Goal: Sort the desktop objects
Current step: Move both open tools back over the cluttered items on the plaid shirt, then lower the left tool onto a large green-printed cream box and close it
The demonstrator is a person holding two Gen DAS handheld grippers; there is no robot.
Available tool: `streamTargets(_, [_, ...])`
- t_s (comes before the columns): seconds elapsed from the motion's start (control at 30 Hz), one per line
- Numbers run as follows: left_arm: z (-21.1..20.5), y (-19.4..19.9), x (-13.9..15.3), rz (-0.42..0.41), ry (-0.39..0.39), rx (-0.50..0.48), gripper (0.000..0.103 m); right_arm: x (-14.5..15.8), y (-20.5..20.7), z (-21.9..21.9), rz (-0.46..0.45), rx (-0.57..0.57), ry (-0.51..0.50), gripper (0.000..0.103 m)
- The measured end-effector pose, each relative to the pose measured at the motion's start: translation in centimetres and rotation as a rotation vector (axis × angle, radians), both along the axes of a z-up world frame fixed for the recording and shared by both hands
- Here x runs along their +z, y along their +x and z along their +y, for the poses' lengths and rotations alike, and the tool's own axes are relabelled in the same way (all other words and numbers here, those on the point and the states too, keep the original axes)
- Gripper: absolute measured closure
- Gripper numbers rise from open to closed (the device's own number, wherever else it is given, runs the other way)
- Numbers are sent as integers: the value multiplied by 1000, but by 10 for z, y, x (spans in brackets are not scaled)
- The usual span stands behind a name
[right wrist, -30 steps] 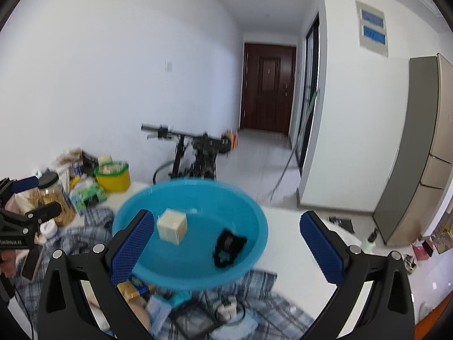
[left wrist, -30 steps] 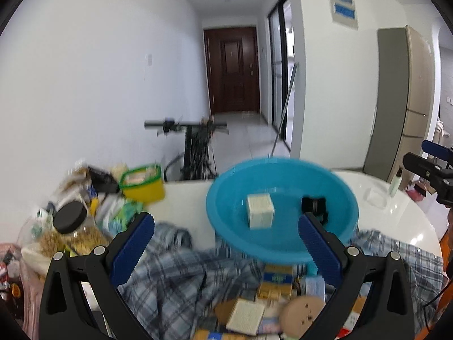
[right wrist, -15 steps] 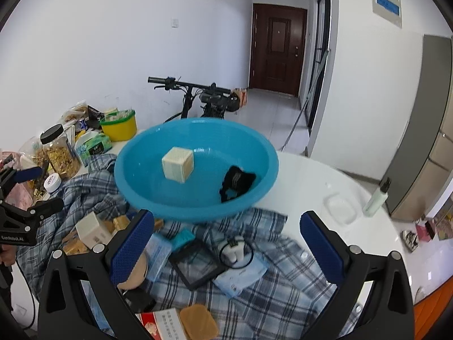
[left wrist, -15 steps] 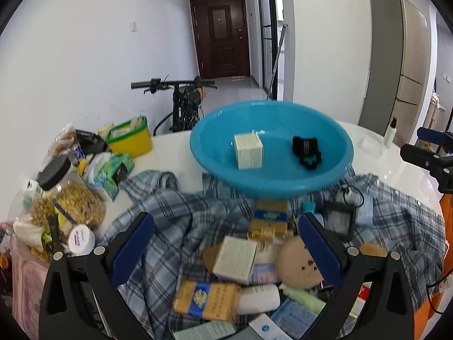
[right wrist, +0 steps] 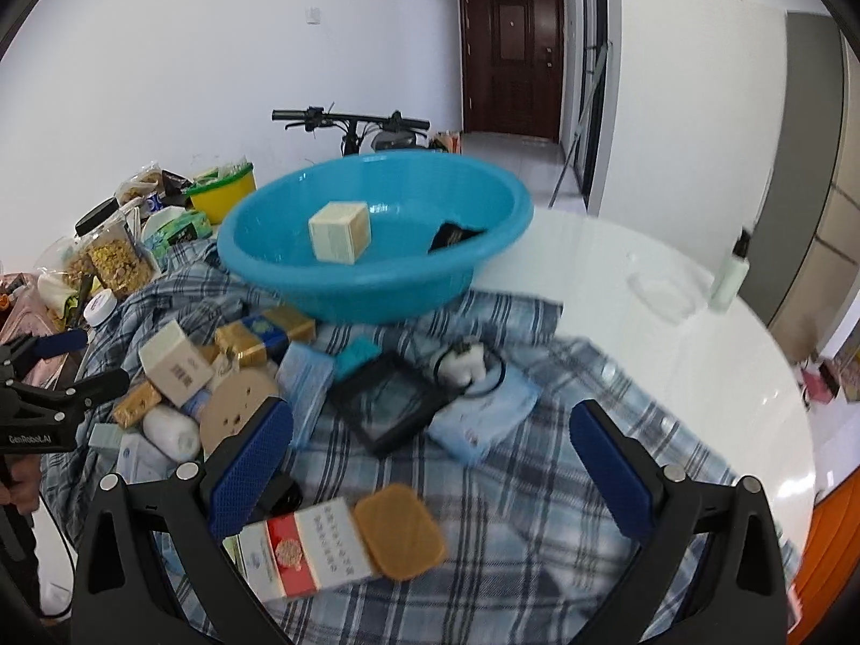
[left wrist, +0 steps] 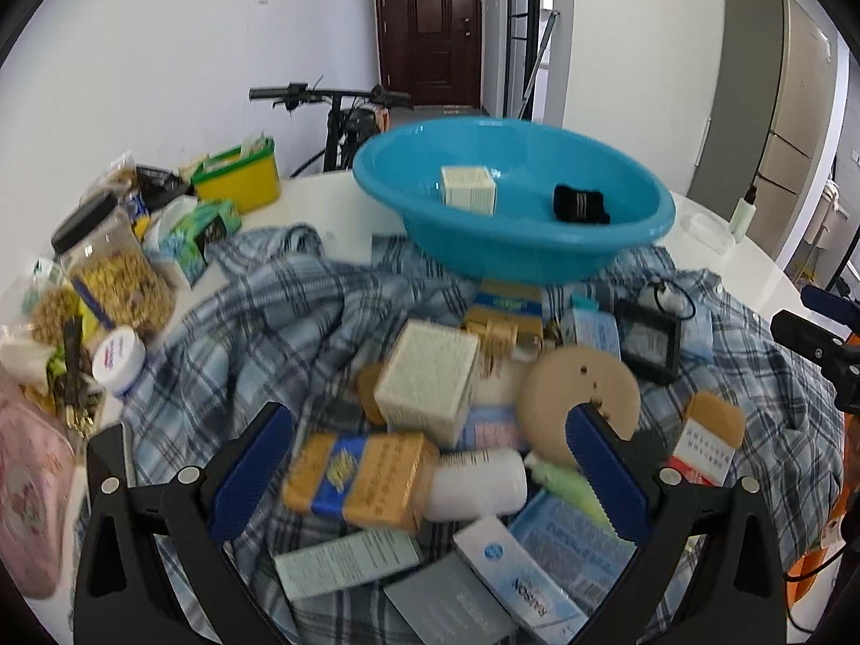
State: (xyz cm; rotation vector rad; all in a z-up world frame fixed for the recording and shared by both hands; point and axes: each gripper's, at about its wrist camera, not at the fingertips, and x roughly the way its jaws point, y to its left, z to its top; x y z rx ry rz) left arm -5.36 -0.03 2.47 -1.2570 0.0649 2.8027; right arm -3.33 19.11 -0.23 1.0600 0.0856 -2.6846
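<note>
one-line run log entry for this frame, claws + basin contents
left claw: open, over box pile | right claw: open, over plaid cloth | blue basin: cream box, black item | rest unsorted

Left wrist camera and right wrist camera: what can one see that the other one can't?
Only the left wrist view shows the grey carton and the blue-and-white carton lying between the open left gripper, plus the pink pouch.

Only the right wrist view shows the open right gripper whole from behind, and the red-and-white box between its fingers.

Both show the blue plastic basin holding a cream cube box, the checked cloth and the round tan disc.
</note>
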Motion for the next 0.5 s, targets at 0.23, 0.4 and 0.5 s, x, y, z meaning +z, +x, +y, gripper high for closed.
streamTargets(0.23, [-1, 13, -23, -36, 9, 26, 0, -27, 14, 5, -45, -54, -26, 0])
streamTargets(0.4, [-1, 13, -35, -72, 29, 25, 0, -37, 17, 5, -76, -65, -46, 0])
streamTargets(0.5, [0, 14, -38, -76, 35, 27, 0, -39, 18, 4, -76, -64, -36, 0])
